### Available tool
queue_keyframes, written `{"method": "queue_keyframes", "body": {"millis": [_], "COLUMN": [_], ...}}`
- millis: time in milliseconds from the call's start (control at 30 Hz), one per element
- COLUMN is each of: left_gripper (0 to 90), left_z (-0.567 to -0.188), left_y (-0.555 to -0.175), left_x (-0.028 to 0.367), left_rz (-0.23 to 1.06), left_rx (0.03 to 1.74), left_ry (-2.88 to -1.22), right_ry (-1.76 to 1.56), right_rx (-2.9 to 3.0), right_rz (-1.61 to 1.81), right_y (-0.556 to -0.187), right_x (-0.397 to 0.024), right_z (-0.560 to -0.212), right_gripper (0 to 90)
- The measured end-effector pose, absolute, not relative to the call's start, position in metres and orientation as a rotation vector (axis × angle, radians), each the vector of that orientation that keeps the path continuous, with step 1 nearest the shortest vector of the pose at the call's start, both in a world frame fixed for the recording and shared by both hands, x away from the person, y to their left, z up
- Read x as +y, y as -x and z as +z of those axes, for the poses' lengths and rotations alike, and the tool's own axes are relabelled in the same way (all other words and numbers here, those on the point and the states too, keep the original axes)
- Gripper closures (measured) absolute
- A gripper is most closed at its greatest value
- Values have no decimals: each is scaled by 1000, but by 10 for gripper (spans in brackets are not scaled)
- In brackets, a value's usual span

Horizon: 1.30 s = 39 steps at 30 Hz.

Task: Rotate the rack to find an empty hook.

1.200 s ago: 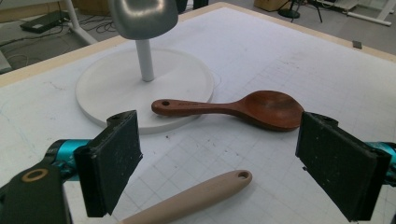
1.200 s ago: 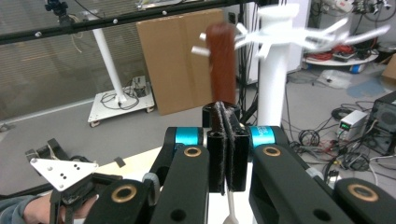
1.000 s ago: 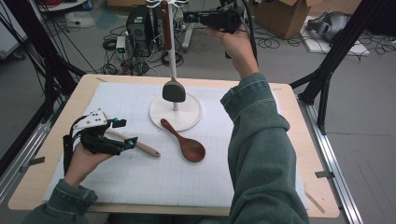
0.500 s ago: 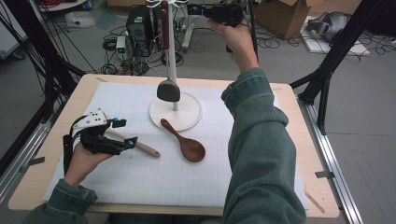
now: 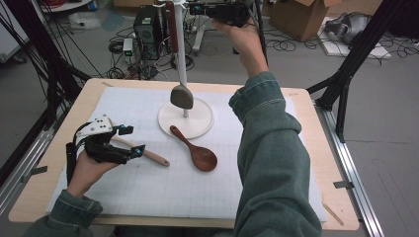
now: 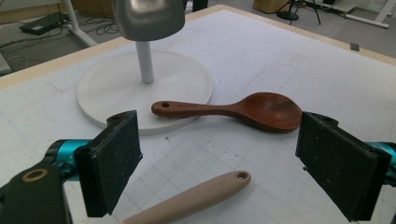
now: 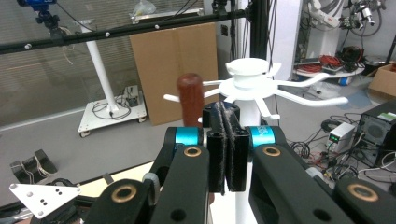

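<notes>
A white stand [image 5: 197,123] with a pole and hook arms at its top [image 7: 247,79] rises from the mat. A utensil with a red-brown handle [image 7: 190,100] and a metal head [image 5: 182,96] hangs beside the pole. My right gripper [image 5: 197,7] is held high by the stand's top, its pads [image 7: 226,116] pressed together with nothing between them, the red handle just to their left. A wooden spoon [image 5: 195,150] lies with its handle end on the base. My left gripper [image 5: 132,139] stands open low over a beige handle [image 6: 196,196], not touching it.
A white gridded mat [image 5: 148,187] covers the wooden table [image 5: 341,197]. Behind the table on the floor are a computer case [image 5: 147,24], cables and a cardboard box [image 5: 296,15]. Black frame struts [image 5: 346,74] stand at both sides.
The right gripper has shifted a little left, closer to the stand's top. The hanging utensil's head has swayed slightly. The left gripper has stayed where it was.
</notes>
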<state>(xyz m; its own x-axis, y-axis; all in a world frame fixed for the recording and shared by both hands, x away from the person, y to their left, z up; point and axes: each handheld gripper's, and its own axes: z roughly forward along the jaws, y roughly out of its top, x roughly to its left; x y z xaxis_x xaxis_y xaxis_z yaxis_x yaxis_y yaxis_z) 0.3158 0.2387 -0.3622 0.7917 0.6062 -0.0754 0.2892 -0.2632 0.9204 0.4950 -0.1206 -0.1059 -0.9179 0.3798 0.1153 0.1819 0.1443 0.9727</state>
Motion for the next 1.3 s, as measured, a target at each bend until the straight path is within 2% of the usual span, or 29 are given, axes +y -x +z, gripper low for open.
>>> {"method": "queue_keyframes", "body": {"millis": [567,800,1100,1300], "left_gripper": [143,143,143,144], "left_z": [-361,-360,-362,-362], "left_y": [-315,-315,-317,-317], "left_x": [239,240,242,243], "left_rz": [354,356,355,358], "left_rx": [677,680,684,685], "left_ry": [-1861,-1860,-1863,-1864], "right_ry": [-531,-520,-502,-536], "right_rx": [2258,2260,2269,2270], "right_rz": [1864,1848,1867,1870], "right_y": [-487,-481,-467,-459], "right_x": [-95,-98,-107,-112], "right_z": [-110,-113,-121,-132], "right_gripper": [896,888,737,603]}}
